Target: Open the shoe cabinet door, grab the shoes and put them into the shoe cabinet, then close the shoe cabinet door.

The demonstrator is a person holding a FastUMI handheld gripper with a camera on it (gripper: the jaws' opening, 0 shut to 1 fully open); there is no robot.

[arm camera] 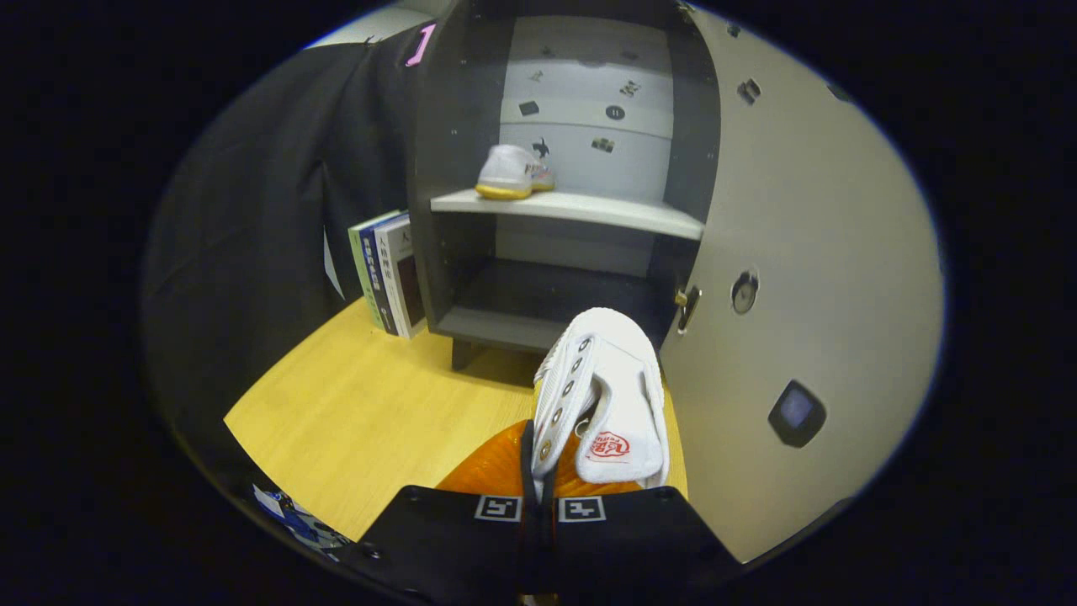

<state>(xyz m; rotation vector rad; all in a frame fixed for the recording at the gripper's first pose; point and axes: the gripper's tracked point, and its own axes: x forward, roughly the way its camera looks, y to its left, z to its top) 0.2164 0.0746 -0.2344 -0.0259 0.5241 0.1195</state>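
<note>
A white shoe (602, 396) with an orange lining is held in my gripper (538, 471), whose fingers are shut on the shoe's side wall by the eyelets. Its toe points toward the shoe cabinet (446, 168), which stands just ahead with its door (808, 278) swung wide open on the right. A second white shoe (513, 172) with a yellow sole sits on the left part of the cabinet's middle shelf (606, 212). The bottom compartment (547, 295) below it is dark, with nothing showing in it.
Several books (389, 273) stand upright against the cabinet's left side on the wooden table (362, 412). A brass hinge (686, 305) sits at the door's inner edge, level with the held shoe's toe. A black cloth wall rises at the left.
</note>
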